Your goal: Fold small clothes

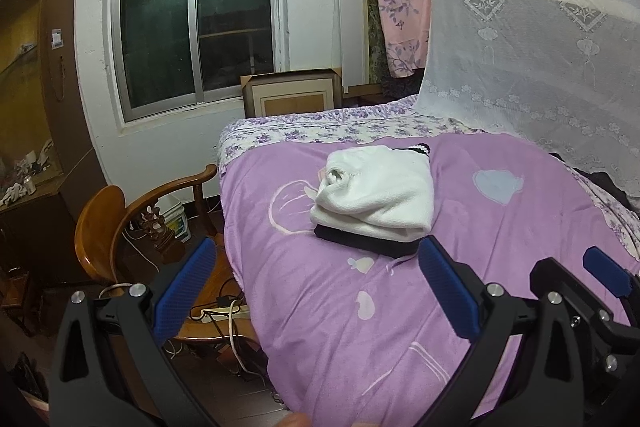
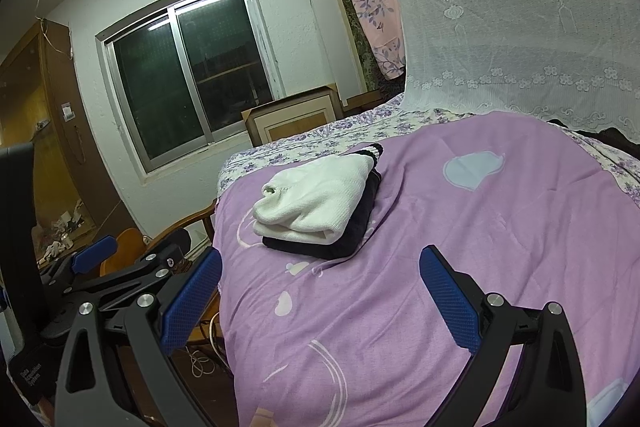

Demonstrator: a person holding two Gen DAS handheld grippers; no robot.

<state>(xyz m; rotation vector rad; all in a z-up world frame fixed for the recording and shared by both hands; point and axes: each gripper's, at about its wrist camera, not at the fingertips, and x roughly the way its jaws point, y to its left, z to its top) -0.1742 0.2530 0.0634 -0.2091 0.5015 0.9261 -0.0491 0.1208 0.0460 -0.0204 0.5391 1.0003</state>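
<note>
At frame centre on the purple bedspread: folded white garment atop black garment, long axis left-right. Left gripper and right gripper both spread, empty; left nearer.

We see two folded garments stacked on the purple bedspread — a white knit piece on top, bunched and rolled along its left edge, and a black piece flat beneath it, its edge jutting out toward us — with a black-and-white striped trim showing at the far corner.
</note>
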